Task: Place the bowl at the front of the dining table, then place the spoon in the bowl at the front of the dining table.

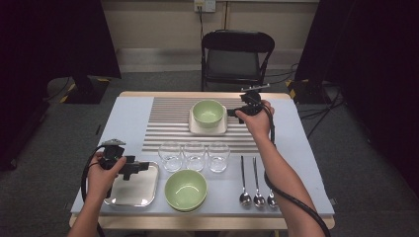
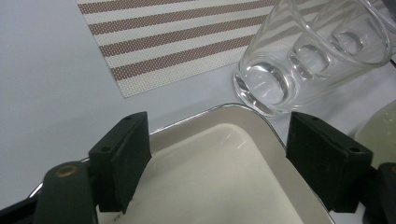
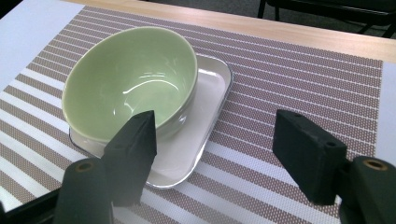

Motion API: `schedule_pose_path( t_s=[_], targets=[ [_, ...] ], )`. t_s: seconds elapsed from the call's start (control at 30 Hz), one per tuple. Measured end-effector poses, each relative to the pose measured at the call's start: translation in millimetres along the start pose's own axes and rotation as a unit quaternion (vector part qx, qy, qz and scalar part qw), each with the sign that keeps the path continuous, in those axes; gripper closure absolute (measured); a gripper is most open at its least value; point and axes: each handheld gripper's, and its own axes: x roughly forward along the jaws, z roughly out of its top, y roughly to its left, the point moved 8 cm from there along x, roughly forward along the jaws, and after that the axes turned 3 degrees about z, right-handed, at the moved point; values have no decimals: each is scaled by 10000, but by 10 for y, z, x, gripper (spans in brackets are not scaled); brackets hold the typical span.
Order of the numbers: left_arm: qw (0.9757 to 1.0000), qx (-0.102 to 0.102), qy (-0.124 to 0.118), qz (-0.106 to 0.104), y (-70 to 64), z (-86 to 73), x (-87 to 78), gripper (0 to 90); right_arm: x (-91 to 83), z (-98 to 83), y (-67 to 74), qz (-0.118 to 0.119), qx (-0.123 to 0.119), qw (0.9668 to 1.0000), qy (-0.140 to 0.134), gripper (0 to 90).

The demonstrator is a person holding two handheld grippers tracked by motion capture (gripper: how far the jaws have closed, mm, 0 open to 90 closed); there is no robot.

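The right gripper (image 3: 215, 158) has its jaws wide apart, holding nothing. The round, shiny green bowl (image 3: 128, 81) sits on a small metal tray (image 3: 212, 100), just ahead of the left-hand jaw. It looks hard, slippery and breakable; pinching its rim seems best. The left gripper (image 2: 217, 161) is open too.

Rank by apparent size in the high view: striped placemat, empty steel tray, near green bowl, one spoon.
1. Brown-and-white striped placemat
2. Empty rectangular steel tray
3. Near pale green ceramic bowl, close to the tray, so unsure
4. Leftmost steel spoon
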Motion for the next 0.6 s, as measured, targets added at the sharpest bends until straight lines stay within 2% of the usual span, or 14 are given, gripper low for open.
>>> schedule_pose_path(
  t_s=[0.33, 0.6],
  targets=[
    [10000, 53, 25, 4, -9, -2, 11, 217, -50, -60, -11, 3, -49, 10000, 14, 302],
    [10000, 33, -9, 7, -20, 21, 11, 217, -102, -114, -6, 99, -73, 9999, -19, 303]
  ],
)
